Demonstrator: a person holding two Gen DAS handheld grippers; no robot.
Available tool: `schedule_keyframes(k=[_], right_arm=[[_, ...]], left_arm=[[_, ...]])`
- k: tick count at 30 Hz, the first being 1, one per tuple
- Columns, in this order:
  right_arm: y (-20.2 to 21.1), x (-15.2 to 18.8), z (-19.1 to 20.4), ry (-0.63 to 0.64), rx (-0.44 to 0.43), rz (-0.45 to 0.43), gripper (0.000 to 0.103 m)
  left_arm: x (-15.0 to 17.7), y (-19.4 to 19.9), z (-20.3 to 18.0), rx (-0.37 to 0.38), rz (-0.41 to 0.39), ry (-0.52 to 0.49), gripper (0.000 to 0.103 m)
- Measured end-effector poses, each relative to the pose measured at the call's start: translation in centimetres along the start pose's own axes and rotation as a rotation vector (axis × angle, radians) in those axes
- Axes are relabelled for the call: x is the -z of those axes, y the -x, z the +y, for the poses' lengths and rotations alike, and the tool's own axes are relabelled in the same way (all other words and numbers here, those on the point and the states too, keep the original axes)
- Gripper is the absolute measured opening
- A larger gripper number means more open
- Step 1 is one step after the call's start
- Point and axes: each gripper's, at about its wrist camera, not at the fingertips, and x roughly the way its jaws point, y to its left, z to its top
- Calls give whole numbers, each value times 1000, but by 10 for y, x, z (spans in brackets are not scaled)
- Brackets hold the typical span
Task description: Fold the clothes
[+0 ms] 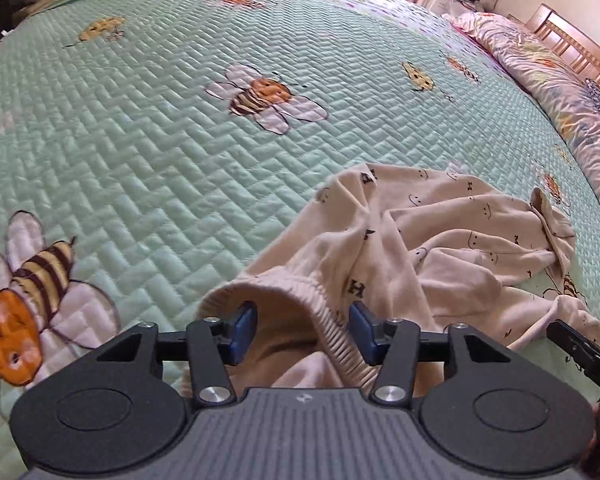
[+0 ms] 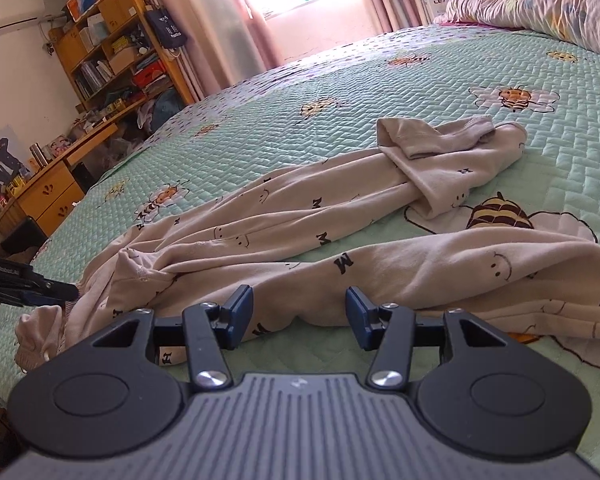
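Left tongs (image 1: 303, 330) and right tongs (image 2: 300, 316), jaws apart, angled downward.

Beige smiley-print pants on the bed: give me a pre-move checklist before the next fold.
1. Left gripper open around the ribbed elastic waistband, pads not pressing: ok.
2. Right gripper open over the cloth: ok.
3. Beige smiley-print pants flat: not ok, bunched and twisted.
4. Leg cuff laid straight: not ok, folded back on itself.
5. Bare green quilted bedspread beside the pants: ok.
6. Both legs aligned: cannot tell.
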Motion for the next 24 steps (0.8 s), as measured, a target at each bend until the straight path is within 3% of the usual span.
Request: schedule_keyframes(k=[1, 4, 7, 9, 13, 15, 18, 21, 24], right_arm=[[-1, 0, 0, -3, 0, 2, 53], [-3, 1, 3, 8, 5, -5, 54], [-1, 1, 7, 38, 16, -16, 54], [-2, 0, 7, 43, 24, -20, 54], [-9, -12, 9, 43, 33, -23, 54], [-11, -23, 15, 56, 28, -49, 54], [-14, -39, 23, 72, 16, -95, 54], [-19, -47, 27, 74, 8, -119, 54], [-23, -44, 27, 78, 10, -108, 54]], left_arm=[[-2, -4, -1, -10, 2, 1, 45], [-13, -6, -6, -48, -34, -2, 5], [-27, -3, -12, -103, -96, -17, 5], [-52, 15, -21, -206, -215, -70, 5], [-138, 51, -14, -314, -385, -47, 5], [-183, 65, -7, -421, -451, -33, 5], [-236, 66, 18, -553, -440, -31, 8], [-260, 35, 63, -645, -266, 52, 9], [-243, 9, 111, -596, -128, 176, 12]])
